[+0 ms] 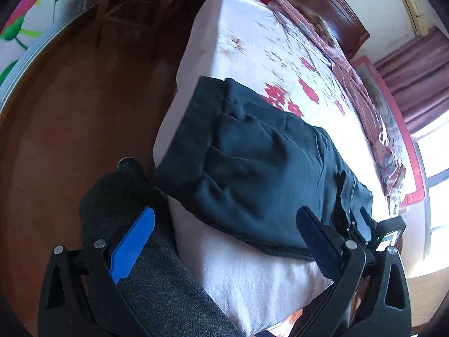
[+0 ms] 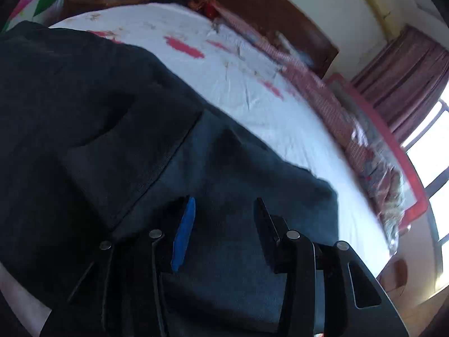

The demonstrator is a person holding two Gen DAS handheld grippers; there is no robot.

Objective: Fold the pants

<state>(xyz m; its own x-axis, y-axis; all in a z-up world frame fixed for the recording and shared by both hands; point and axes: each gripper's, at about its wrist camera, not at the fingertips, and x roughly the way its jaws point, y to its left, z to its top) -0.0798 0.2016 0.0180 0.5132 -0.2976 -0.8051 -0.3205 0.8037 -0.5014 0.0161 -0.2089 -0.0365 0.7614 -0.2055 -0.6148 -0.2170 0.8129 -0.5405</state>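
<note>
Dark navy pants [image 1: 252,163] lie on the near corner of the bed [image 1: 252,42], waistband at the left edge and folded into a broad rectangle. My left gripper [image 1: 224,219] is open and empty, held above the bed's near edge in front of the pants. The right gripper shows in the left wrist view [image 1: 362,224] at the pants' right end. In the right wrist view the pants [image 2: 140,126] fill the lower left, with a back pocket showing. My right gripper [image 2: 224,205] is open, low over the cloth, nothing between its fingers.
The bed has a white floral sheet [image 2: 252,84] and a dark wooden headboard [image 1: 331,2]. A red patterned quilt [image 1: 364,106] runs along its far side. A wooden stand [image 1: 140,0] is on the brown floor [image 1: 70,112]. The person's leg [image 1: 134,224] is below the left gripper. A window [image 2: 432,154] is at the right.
</note>
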